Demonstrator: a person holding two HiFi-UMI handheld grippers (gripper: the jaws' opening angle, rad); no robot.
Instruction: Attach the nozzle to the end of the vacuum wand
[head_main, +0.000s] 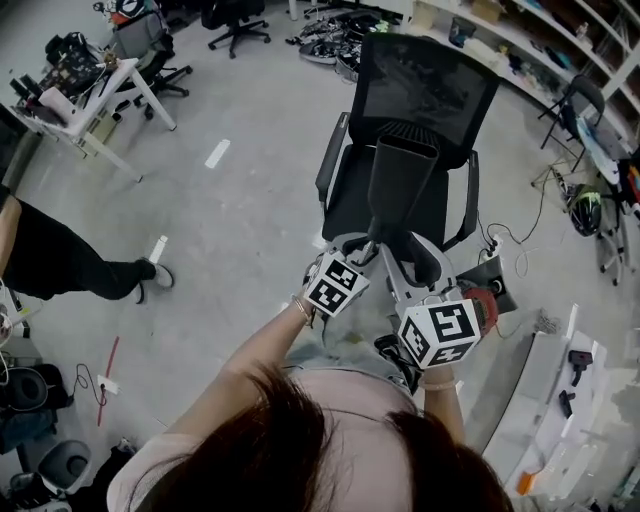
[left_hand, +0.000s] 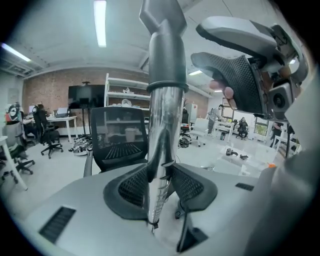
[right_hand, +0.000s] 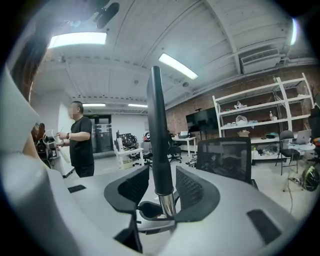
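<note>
Chrome wand (left_hand: 162, 145) held in mid-air over an office chair (head_main: 428, 85), its grey nozzle (left_hand: 165, 45) apparently already seated on the far end. The left gripper (left_hand: 161, 180) is clamped tight on the tube lower down. The right gripper (right_hand: 163, 190) pinches it just below the collar, probably to steady the joint.

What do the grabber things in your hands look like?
The left gripper and the right gripper both have smooth, light grey bodies with small dark slots. Their jaws are curved, dark grey pads with a netted pattern. Each carries a white box printed with black square markers: the left cube and the right cube. The person wears a pale pink top and a thin bracelet.
</note>
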